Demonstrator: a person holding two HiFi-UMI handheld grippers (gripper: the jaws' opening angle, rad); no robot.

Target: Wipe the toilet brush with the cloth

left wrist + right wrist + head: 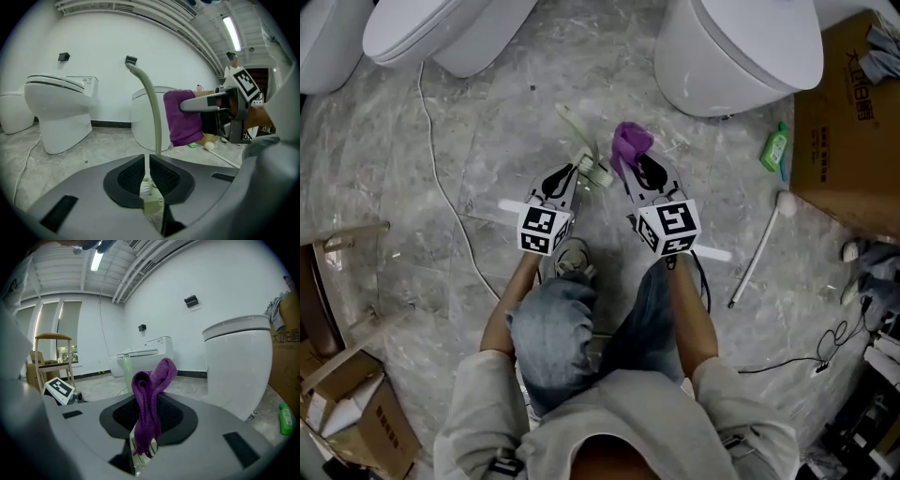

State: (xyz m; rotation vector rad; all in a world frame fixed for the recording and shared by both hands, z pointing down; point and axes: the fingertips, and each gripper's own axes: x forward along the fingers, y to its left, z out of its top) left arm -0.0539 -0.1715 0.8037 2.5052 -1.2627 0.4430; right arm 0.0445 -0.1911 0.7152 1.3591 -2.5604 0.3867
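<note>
1. Toilet brush: pale green handle standing up out of left gripper, curved over at the top, white bristle end down between the pads.
2. Left jaws all but together, clamped on toilet brush low on the handle, right by the bristles.
3. Cloth: purple, bunched into a folded loop, sticking up and forward out of right gripper.
4. Right jaws pinched on cloth, with a short tail of it hanging below the pads.
5. Brush and cloth side by side above the floor, brush to the left, cloth to the right. In left gripper view, cloth just right of the handle; cannot tell whether touching.
6. Both grippers pointing away from the person, roughly parallel and near each other.
7. Knees in jeans directly under the grippers. One shoe on the floor below left gripper.
8. Floor grey and marbled, with a thin white cable trailing across its left part.
9. White toilet beyond right gripper at top right. Second toilet at top left.
10. Green bottle lying on the floor just beside a cardboard box at the right edge.
11. White rod with a round end lying on the floor, right of right gripper and apart from it.
12. Wooden chair at the left edge. Small box in the lower left corner.
</note>
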